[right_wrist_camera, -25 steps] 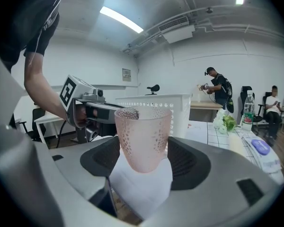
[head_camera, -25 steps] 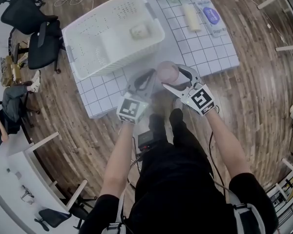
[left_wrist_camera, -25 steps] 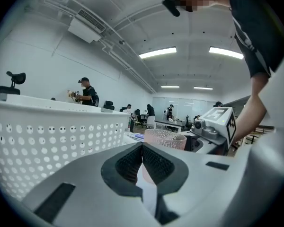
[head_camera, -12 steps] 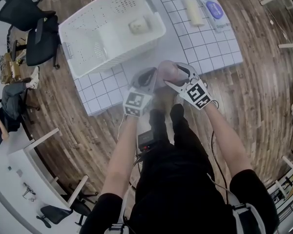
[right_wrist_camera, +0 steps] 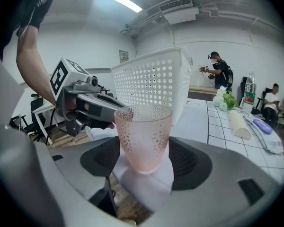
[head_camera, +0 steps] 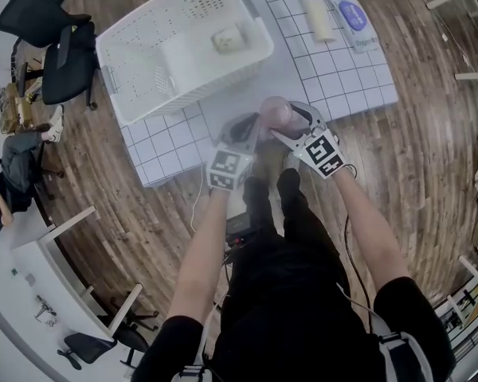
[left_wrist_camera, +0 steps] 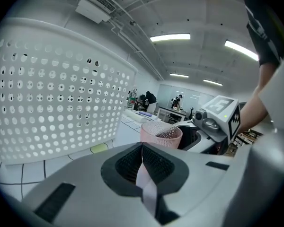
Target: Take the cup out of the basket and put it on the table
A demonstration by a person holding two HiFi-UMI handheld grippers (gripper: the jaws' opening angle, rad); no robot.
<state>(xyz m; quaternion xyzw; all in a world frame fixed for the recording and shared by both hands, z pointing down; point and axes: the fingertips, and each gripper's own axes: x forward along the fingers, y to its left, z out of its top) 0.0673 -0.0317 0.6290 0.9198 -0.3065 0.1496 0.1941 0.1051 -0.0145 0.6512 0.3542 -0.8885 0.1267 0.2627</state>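
Cup held at the near edge of the tabletop, not yet set down

Nearest, the right gripper (right_wrist_camera: 144, 156) is clamped on the upright pink cup (right_wrist_camera: 143, 136), one pad on each side, just inside the near edge of the tabletop (head_camera: 169, 146). Whether the base touches the top I cannot tell. Let go here, the cup could tip over that edge to the floor, and its tapered, smooth-looking wall might slide in the pads if the grip loosens early. The left gripper (head_camera: 243, 127), jaws pressed together on nothing, sits just beside the cup, and a nudge from it could knock the cup over. Beyond them the white basket (head_camera: 193, 86) fills the far left corner and blocks that way. Bare top lies to its right, and a cream roll (head_camera: 319, 18) and a blue-labelled packet (head_camera: 352, 18) lie near the far right edge.
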